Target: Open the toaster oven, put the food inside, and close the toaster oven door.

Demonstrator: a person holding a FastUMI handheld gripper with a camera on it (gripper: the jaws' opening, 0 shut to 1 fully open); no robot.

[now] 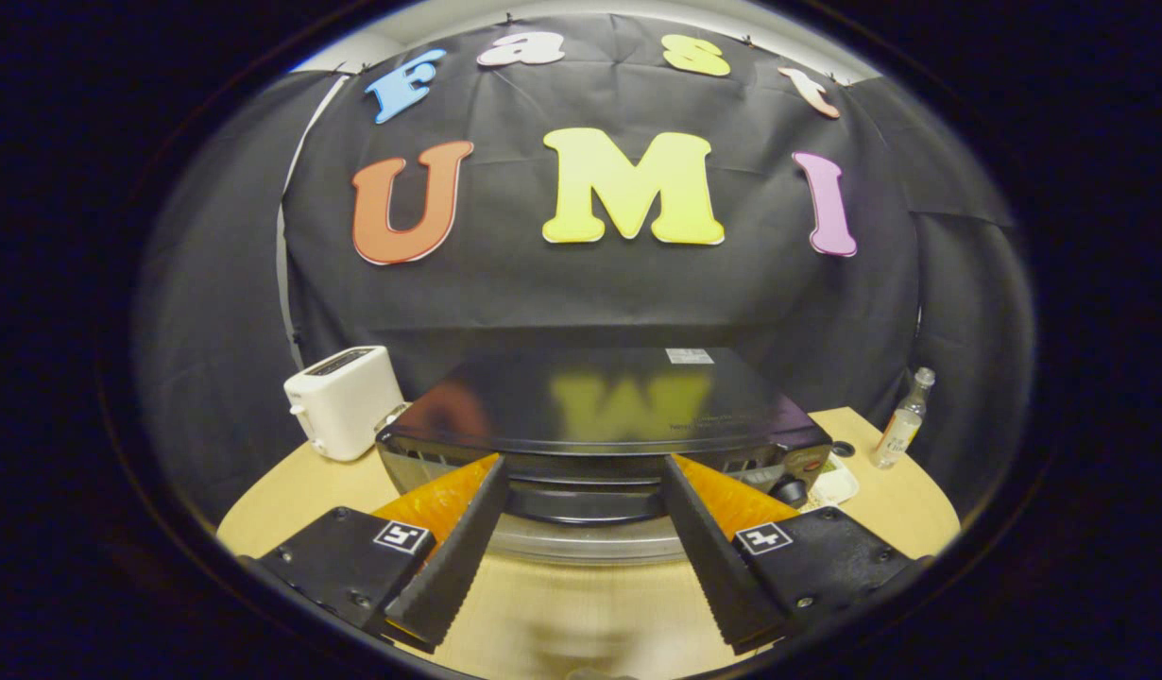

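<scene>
A black toaster oven with a glossy top stands on the light wooden table, straight ahead of me. Its dark door handle runs across the front, above a silver strip of the door. My gripper is open, its fingertips wide apart at either end of the handle's middle stretch. I cannot tell whether they touch it. Nothing is held between them. A small white dish lies by the oven's right front corner; what it carries is too small to make out.
A white pop-up toaster stands to the left of the oven. A small clear bottle stands on the table to the right, with a dark round spot near it. The oven's knobs are at its right front.
</scene>
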